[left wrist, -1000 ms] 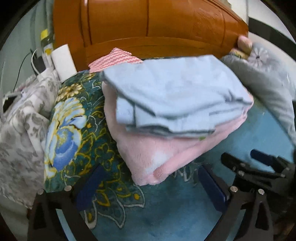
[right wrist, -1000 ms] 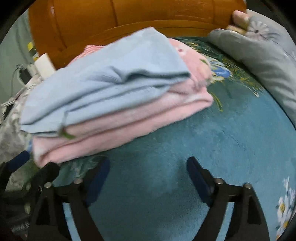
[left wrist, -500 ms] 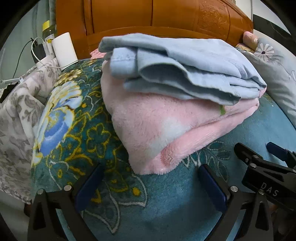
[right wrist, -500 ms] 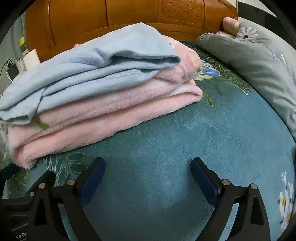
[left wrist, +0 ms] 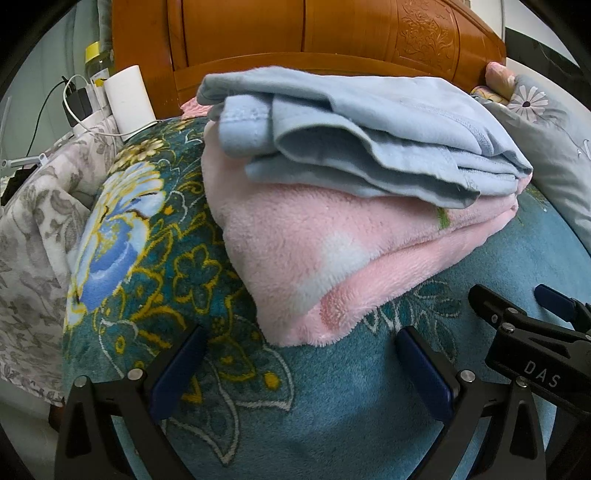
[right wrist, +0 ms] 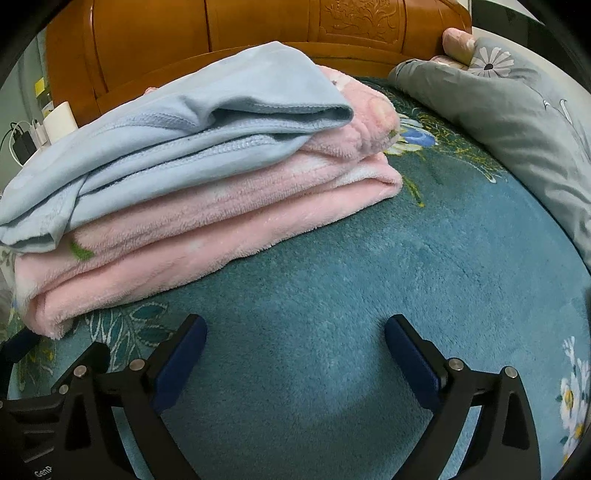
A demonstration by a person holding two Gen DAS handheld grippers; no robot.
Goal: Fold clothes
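Note:
A folded light blue garment (left wrist: 362, 147) lies on top of a folded pink fleece garment (left wrist: 325, 251), stacked on a teal floral bed cover (left wrist: 332, 413). The stack also shows in the right wrist view, blue garment (right wrist: 192, 140) over pink garment (right wrist: 207, 236). My left gripper (left wrist: 299, 347) is open and empty, just in front of the pink corner. My right gripper (right wrist: 295, 336) is open and empty, low over the bed cover (right wrist: 369, 295) in front of the stack. The right gripper's tips (left wrist: 517, 310) show at the left view's right edge.
An orange wooden headboard (left wrist: 314, 33) stands behind the stack. A grey flowered pillow (right wrist: 509, 107) lies at the right. A grey patterned cloth (left wrist: 29, 236) hangs at the bed's left edge, by a white roll (left wrist: 129, 99) and cables.
Both grippers have dropped lower and pulled back a little from the stack, so it now looks taller. The clothes have not moved. Both grippers stay open.

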